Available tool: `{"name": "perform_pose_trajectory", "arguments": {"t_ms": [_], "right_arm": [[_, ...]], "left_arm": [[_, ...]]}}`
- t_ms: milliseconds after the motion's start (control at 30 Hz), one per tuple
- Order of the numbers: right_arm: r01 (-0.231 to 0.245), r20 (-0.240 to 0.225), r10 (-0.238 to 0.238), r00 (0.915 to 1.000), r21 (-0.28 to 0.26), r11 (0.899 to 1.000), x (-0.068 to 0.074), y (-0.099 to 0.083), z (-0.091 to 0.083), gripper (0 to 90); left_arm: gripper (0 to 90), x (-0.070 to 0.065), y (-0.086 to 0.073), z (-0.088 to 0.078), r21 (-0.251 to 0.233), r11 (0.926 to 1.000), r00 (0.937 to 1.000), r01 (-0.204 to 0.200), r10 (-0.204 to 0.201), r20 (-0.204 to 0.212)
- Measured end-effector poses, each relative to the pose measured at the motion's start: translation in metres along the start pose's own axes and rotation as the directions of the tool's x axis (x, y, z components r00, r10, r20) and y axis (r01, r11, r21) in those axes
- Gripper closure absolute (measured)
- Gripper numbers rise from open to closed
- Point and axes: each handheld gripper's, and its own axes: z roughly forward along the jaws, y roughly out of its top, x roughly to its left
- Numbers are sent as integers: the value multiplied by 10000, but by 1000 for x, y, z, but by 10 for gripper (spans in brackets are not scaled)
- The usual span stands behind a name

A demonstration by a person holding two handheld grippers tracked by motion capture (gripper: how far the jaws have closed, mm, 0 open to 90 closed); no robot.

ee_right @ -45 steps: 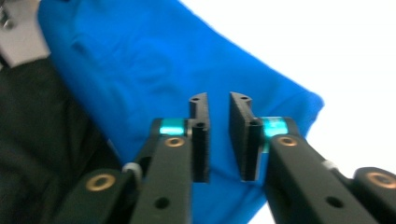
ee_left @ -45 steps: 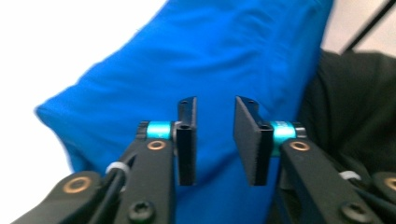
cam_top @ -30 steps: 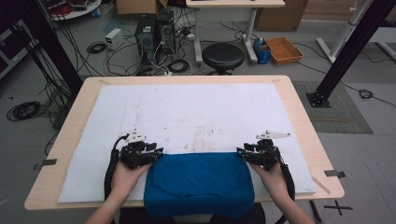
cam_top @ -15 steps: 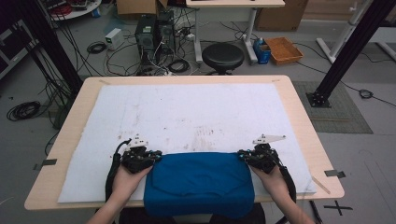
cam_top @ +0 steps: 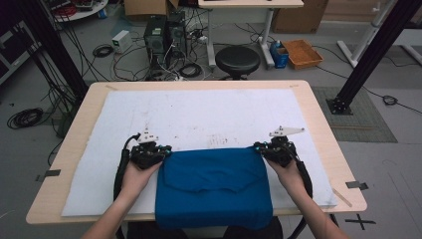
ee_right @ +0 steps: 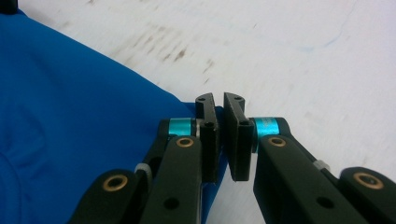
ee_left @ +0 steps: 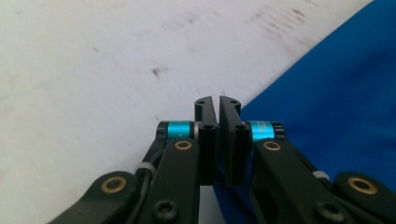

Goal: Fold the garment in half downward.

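Observation:
A folded blue cloth [cam_top: 214, 184] lies on the white mat [cam_top: 199, 114] at the near edge of the table, its near part hanging over the edge. My left gripper [cam_top: 166, 149] is shut on the cloth's far left corner. In the left gripper view the gripper [ee_left: 218, 105] has its jaws together, with the cloth [ee_left: 336, 107] at their right and under them. My right gripper [cam_top: 256, 148] is on the far right corner. Its jaws have just been closing. In the right gripper view this gripper [ee_right: 219, 105] pinches the edge of the cloth [ee_right: 70, 107].
The mat covers most of the wooden table [cam_top: 328, 139] and carries dark smudges in its middle. Behind the table stand a black stool [cam_top: 237, 59], computer towers [cam_top: 164, 32] with cables, and an orange bin [cam_top: 302, 53]. Black frame posts [cam_top: 368, 55] rise at both sides.
Both grippers closed on the cloth's far corners and moved away from the person, pulling the cloth's far edge a little farther onto the mat.

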Motion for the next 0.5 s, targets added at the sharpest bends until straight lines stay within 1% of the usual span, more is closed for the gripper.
{"name": "perform_pose_trajectory", "arguments": {"t_ms": [33, 100, 133, 167, 200, 233, 267, 300, 367, 400, 433, 500], "right_arm": [[41, 70, -41, 10000, -37, 10000, -4, 6, 3, 854], [41, 112, -40, 9999, -105, 9999, -11, 15, 8, 853], [-18, 99, 19, 9999, -96, 10000, -15, 20, 12, 853], [-48, 171, 49, 9998, -46, 10000, -18, 24, 15, 853], [-34, 208, 35, 9998, -27, 10000, -21, 27, 18, 853], [-31, 262, 31, 9997, -13, 10000, -23, 30, 20, 853], [-96, 255, 97, 9996, -48, 9999, -27, 33, 24, 853], [-114, 271, 114, 9996, 13, 9999, -30, 35, 27, 853], [-52, 360, 49, 9993, 76, 10000, -35, 39, 32, 853], [-43, 365, 41, 9993, 56, 10000, -37, 40, 34, 853], [-53, 383, 50, 9993, 92, 9999, -38, 42, 36, 853], [0, 358, -1, 9994, 38, 10000, -40, 44, 40, 853]], "left_arm": [[861, 3, 5, 3, -42, 10000, 9999, -75, 75, -144], [861, 8, 15, 10, -23, 9992, 9986, -399, 398, -359], [861, 11, 19, 14, -125, 9994, 9986, -333, 327, -415], [861, 15, 23, 17, -231, 9995, 9991, -196, 187, -382], [861, 17, 26, 19, -215, 9995, 9990, -241, 232, -380], [861, 20, 30, 23, -290, 9991, 9985, -302, 288, -475], [861, 23, 33, 27, -284, 9994, 9987, -213, 200, -461], [861, 26, 35, 29, -202, 9995, 9987, -249, 240, -459], [861, 30, 38, 34, -230, 9995, 9985, -219, 207, -507], [861, 32, 38, 36, -347, 9991, 9984, -236, 218, -527], [861, 35, 39, 39, -259, 9995, 9985, -161, 148, -518], [861, 39, 40, 44, -127, 9997, 9981, -221, 213, -570]]}}
